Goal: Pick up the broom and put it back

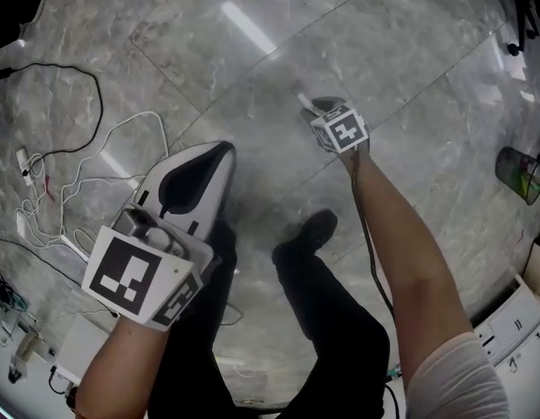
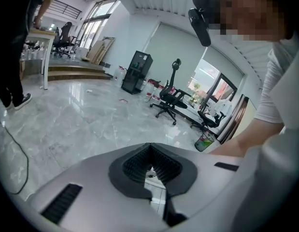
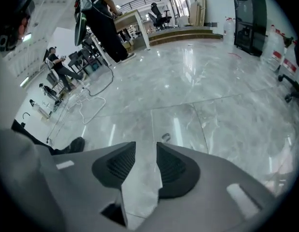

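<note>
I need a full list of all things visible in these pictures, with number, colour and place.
floor: one, grey marble, under everything
cables: several, white and black, floor, head view's left
bin: one, dark and green, head view's right edge
office chairs: at least two, black, far off, left gripper view
cabinet: one, black, near the far wall
bystander: one, black clothes, beside a desk
shoe: one, black, between the two arms
left gripper: one, grey, fingers together, empty
right gripper: one, grey, fingers apart, empty

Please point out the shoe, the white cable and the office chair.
shoe [image 1: 308, 234], head view, on its upper.
white cable [image 1: 146, 113], head view, on a floor loop.
office chair [image 2: 170, 94], left gripper view, on its seat.
</note>
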Demonstrator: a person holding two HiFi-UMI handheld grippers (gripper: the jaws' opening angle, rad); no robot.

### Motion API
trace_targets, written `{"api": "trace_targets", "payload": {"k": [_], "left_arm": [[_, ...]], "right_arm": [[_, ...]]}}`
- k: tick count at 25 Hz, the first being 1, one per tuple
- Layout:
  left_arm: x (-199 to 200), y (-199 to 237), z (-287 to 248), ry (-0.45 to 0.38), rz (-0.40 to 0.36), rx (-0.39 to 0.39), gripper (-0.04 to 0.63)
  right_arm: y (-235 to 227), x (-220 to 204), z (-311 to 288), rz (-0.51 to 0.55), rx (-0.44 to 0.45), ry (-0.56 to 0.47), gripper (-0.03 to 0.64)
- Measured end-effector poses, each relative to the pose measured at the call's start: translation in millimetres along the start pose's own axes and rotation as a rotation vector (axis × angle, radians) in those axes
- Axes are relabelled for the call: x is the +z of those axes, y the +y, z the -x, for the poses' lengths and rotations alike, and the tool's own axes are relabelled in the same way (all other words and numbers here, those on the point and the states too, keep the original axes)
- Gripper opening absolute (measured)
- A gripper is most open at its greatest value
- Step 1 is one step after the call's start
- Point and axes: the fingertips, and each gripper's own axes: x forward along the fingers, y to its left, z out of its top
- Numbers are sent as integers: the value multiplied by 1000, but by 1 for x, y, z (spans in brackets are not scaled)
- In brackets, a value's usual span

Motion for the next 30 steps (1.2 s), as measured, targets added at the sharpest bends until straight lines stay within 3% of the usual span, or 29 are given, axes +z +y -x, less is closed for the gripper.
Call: {"api": "trace_targets", "payload": {"k": [5,10,17,20,24,30], "left_arm": [[-47,49,-15,12,10,37,5],[-71,85,-18,27,10,55,4],[-75,103,-16,21,7,54,5],[-73,108,-15,13,6,56,5],[-71,107,-12,3,9,55,5],[-47,83,3,-6,11,48,5]], "right_arm": [[-33,-28,-78,1,-100,70,143],[-56,-34,-117,43,-199,119,146],[-51,-43,-137,85,-208,190,150],[-52,-41,-136,106,-198,184,95],[-53,-39,-131,68,-198,160,86],[-16,-7,-71,55,-180,0,86]]}}
